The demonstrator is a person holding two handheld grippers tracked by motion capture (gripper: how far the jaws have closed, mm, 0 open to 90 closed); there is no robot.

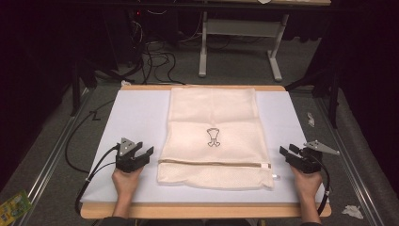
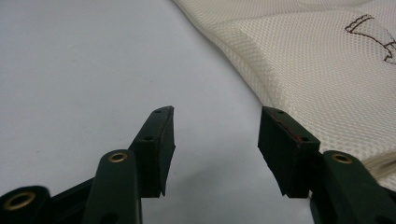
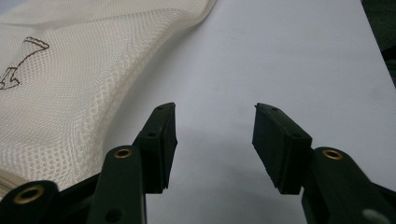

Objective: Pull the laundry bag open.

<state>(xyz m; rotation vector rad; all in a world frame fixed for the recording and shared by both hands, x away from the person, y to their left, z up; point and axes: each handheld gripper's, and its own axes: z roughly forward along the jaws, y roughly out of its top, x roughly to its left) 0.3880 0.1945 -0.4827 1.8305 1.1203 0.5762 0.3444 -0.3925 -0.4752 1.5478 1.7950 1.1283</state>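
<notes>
Nearest, left gripper point(image 1: 144, 153) and right gripper point(image 1: 288, 151) both rest on the white sheet point(image 1: 131, 117) with jaws spread wide and empty, each just beside a side edge of the cream mesh bag point(image 1: 214, 136), which lies flat between them, reaching toward the table's point(image 1: 202, 210) far edge.

A wooden table point(image 1: 202, 210) carries a white sheet point(image 1: 136, 117) with a cream mesh bag point(image 1: 214, 117) on it.
</notes>
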